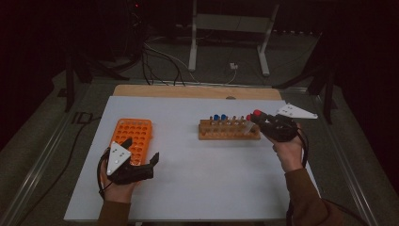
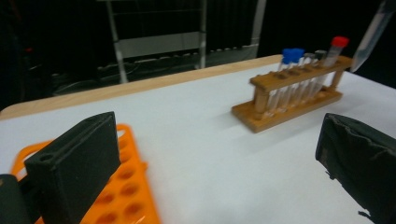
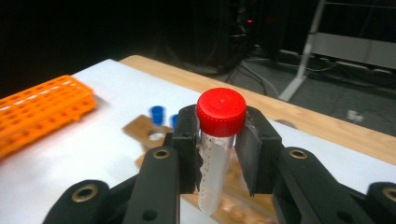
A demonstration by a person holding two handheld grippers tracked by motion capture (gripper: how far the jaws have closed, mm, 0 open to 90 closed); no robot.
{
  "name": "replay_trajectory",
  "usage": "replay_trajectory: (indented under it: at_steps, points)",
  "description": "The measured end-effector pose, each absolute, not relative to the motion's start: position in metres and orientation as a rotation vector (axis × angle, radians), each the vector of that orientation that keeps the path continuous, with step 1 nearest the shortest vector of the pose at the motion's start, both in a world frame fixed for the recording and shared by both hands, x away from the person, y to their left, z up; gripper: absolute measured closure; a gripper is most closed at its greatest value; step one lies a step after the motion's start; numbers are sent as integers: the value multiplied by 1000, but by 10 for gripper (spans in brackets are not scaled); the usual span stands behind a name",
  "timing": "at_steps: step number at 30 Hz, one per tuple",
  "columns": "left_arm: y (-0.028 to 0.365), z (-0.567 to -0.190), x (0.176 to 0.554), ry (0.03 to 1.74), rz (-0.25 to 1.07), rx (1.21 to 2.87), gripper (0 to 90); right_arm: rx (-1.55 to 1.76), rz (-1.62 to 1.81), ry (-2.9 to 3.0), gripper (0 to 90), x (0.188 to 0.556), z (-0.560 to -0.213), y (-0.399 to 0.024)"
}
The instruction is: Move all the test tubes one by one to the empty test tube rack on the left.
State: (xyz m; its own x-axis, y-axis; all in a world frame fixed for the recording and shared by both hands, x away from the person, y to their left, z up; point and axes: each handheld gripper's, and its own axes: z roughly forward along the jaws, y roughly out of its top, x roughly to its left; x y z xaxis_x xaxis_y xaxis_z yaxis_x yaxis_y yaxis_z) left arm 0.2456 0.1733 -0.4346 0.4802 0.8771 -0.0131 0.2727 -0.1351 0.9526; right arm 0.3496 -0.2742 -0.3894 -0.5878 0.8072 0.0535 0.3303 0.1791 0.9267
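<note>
- We have the right gripper [image 3: 219, 154] clamped on a clear plastic tube with a red screw cap [image 3: 220, 126], held just above the right end of the wooden tube rack [image 1: 229, 129].
- To carry it well, we should keep it upright, clear the rack, then travel left to the orange plastic grid rack [image 1: 133, 136].
- The left gripper [image 1: 141, 157] hangs spread wide and empty beside that orange rack.
- The wooden rack holds several tubes, two of them blue-capped [image 2: 292, 55]; the orange rack's holes that we can see are vacant.

White table [image 1: 197, 188]: orange rack [image 1: 132, 136], wooden rack [image 1: 229, 129]
</note>
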Motion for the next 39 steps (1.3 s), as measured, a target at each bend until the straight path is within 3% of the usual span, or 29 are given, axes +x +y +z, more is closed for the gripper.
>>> replay_trajectory:
  at_steps: [14, 23, 27, 32, 37, 39]
  points:
    - [107, -425, 274, 862, 626, 1728, 10, 950, 1533, 2169, 707, 336, -399, -210]
    - [64, -432, 286, 796, 548, 1811, 71, 882, 1574, 2254, 707, 328, -404, -174]
    - [55, -435, 288, 782, 536, 1831, 228, 860, 1592, 2284, 707, 325, -405, -162]
    - [53, -437, 289, 734, 482, 1847, 506, 837, 1602, 2313, 706, 322, -407, -153]
    - [54, -438, 290, 720, 456, 1846, 633, 835, 1613, 2325, 706, 322, -409, -150]
    - [54, -438, 290, 713, 455, 1847, 724, 831, 1611, 2329, 706, 322, -409, -149]
